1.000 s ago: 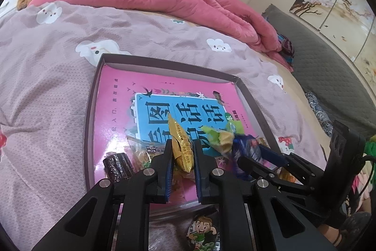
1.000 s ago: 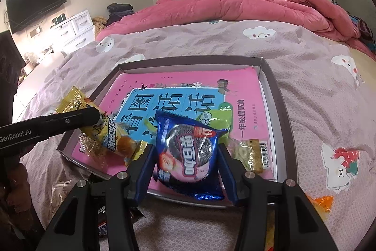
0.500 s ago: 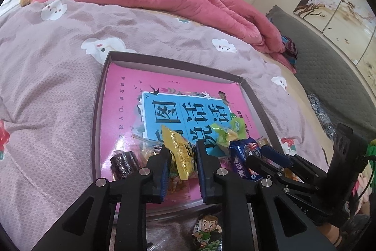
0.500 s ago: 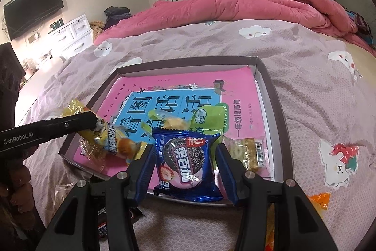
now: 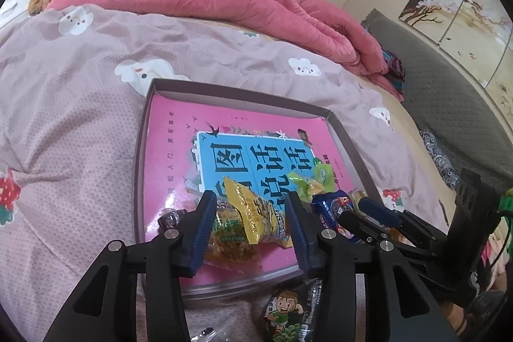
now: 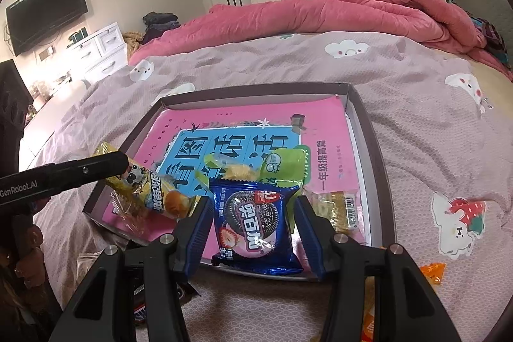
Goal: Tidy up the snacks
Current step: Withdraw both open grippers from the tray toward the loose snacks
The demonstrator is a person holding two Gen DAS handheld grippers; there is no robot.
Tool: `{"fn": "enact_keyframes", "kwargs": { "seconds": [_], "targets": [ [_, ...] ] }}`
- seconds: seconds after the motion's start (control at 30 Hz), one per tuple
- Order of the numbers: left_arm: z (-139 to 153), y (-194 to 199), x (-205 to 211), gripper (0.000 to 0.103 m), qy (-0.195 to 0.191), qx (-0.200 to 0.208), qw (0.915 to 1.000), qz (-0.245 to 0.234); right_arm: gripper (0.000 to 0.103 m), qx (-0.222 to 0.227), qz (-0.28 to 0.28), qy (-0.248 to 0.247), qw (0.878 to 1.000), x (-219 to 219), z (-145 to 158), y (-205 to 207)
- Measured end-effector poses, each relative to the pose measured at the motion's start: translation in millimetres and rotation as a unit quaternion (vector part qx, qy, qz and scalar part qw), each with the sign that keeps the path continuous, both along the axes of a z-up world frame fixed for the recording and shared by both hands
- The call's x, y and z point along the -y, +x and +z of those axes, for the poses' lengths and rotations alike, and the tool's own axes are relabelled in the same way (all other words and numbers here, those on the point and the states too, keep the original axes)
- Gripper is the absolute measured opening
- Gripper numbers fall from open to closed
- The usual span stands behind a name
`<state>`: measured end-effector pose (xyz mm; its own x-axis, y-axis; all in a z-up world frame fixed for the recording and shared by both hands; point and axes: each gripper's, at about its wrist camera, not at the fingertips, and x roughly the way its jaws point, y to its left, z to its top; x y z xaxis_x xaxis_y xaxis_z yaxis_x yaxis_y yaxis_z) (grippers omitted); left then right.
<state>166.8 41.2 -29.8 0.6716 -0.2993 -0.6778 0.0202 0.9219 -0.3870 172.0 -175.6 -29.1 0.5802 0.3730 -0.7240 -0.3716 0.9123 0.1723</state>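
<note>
A shallow grey tray (image 5: pixel 141 169) on the bed holds a pink and blue book (image 5: pixel 173 156) with several snack packets piled at its near end. My left gripper (image 5: pixel 250 204) hangs over that pile, its jaws opening. A yellow packet (image 5: pixel 253 213) lies between them on the other snacks, and the pads stand clear of it. My right gripper (image 6: pixel 253 207) is shut on a blue cookie packet (image 6: pixel 256 220), which rests flat on the tray's near edge (image 6: pixel 272 273). In the left wrist view the right gripper (image 5: pixel 356 210) sits just right of mine.
In the tray also lie a green packet (image 6: pixel 285 165), a clear packet with a gold label (image 6: pixel 340 207) and a dark candy (image 5: pixel 170 217). A green cartoon packet (image 5: pixel 288 313) and an orange wrapper (image 6: pixel 433 273) lie on the bedsheet outside it. A pink duvet (image 6: pixel 320 12) is heaped behind.
The left jaws have spread and let go of the yellow packet, which has dropped onto the pile. The blue packet in the right gripper has tipped down onto the tray's edge.
</note>
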Motion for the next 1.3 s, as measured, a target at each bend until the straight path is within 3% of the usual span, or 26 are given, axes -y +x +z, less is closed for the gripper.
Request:
{"fn": "enact_keyframes", "kwargs": {
  "seconds": [0.23,0.97,1.3],
  "targets": [
    [4.4,-2.9,-3.3,0.057,-0.01,0.003,0.9999,0.0,0.053,0.001,-0.002,0.002,1.0,1.1,1.9,-0.8],
    [27.6,-21.0,-6.6,0.074,0.014,0.024,0.9996,0.001,0.057,0.027,-0.009,0.028,0.999,8.6,18.6,-6.0],
    [35.3,-28.7,-8.4,0.075,0.019,0.029,0.9994,0.003,0.059,0.039,-0.012,0.039,0.998,12.0,26.9,-10.1]
  ]
}}
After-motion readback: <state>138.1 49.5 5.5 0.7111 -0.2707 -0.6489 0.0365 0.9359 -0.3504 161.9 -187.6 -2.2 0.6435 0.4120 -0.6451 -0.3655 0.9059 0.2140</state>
